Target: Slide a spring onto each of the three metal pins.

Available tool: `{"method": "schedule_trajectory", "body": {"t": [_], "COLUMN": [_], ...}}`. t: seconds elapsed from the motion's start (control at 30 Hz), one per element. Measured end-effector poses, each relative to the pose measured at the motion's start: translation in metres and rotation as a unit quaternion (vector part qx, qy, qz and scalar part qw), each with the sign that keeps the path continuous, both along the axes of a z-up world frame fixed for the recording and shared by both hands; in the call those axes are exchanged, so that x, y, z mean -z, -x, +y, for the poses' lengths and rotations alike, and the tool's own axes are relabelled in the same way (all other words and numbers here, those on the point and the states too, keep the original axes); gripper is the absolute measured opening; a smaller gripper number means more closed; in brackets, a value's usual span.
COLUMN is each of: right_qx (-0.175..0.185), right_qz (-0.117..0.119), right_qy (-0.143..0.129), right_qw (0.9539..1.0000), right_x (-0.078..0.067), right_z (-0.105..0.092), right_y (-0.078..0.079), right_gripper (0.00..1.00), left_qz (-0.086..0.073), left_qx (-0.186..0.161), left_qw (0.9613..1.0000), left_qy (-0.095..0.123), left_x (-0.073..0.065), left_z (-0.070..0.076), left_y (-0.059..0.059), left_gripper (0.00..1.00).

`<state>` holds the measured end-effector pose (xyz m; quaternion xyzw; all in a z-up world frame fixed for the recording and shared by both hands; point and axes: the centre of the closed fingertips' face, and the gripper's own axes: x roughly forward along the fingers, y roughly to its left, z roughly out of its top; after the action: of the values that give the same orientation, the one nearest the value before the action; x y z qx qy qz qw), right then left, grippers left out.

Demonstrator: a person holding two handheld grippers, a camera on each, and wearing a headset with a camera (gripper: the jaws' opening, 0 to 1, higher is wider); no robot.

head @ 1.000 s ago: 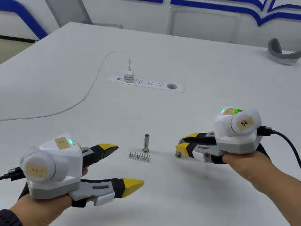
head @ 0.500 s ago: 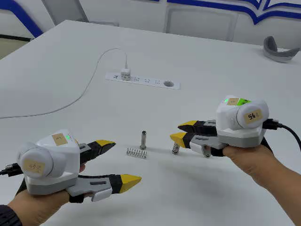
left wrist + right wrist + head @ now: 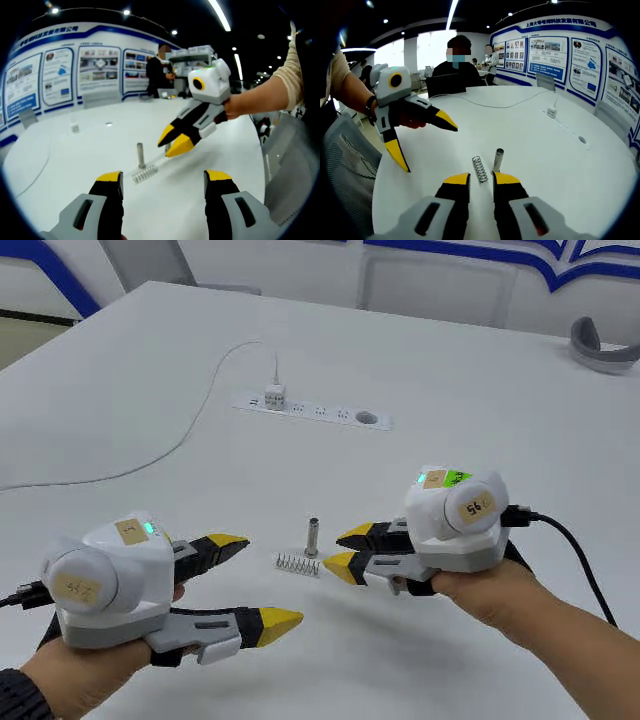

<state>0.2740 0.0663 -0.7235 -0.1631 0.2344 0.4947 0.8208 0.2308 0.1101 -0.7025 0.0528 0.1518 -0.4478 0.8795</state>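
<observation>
1. Take the upright metal pin [image 3: 313, 537] on the white table [image 3: 480, 420] as the landmark; judge it bare and ready for a spring.
2. Find the loose spring [image 3: 297, 564] lying flat just beside the pin's foot, on the side toward the person; cannot tell contact from a hair of gap.
3. Read the right gripper [image 3: 345, 550] as slightly parted and pinching nothing, tips just to the right of the pin and near the spring's right end.
4. Read the left gripper [image 3: 255, 580] as spread wide and empty, well to the left of the pin and nearer the person.
5. Treat the step in hand as picking up the spring: set the right tips astride one end of the coil, not the middle, and close softly to avoid crushing the turns or flicking the coil away.
6. Leave most of the coil free beyond the tips, giving an open bore for the pin's top.
7. Tip the spring upright, centre the bore over the pin's top, lower straight down along the pin, and release only once seated.
8. Keep off the pin's side on approach: looks slim and easy to topple. If needed, steady the pin low on its shaft with the left gripper.
9. Ignore the power strip [image 3: 310, 412] far beyond the pin.
</observation>
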Motion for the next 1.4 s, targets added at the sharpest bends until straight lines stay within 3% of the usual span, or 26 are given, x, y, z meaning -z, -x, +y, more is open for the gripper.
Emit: {"method": "schedule_trajectory", "body": {"t": [0.23, 0.63, 1.4], "right_qx": [-0.007, -0.009, -0.016], "right_qz": [0.016, 0.033, 0.049], "right_qy": [0.015, 0.024, 0.031], "right_qw": [0.9997, 0.9991, 0.9982], "right_x": [0.018, 0.033, 0.043], "right_z": [0.008, 0.014, 0.017], "right_y": [-0.005, -0.009, -0.007], "right_gripper": [0.19, 0.18, 0.12], "left_qz": [0.003, 0.006, 0.009], "left_qx": [0.000, -0.001, -0.006], "left_qw": [1.0000, 1.0000, 0.9999], "left_qy": [-0.002, -0.006, -0.008], "left_x": [0.002, 0.004, 0.006], "left_z": [0.002, 0.005, 0.010], "left_y": [-0.001, -0.003, -0.004], "left_gripper": [0.66, 0.66, 0.65]}}
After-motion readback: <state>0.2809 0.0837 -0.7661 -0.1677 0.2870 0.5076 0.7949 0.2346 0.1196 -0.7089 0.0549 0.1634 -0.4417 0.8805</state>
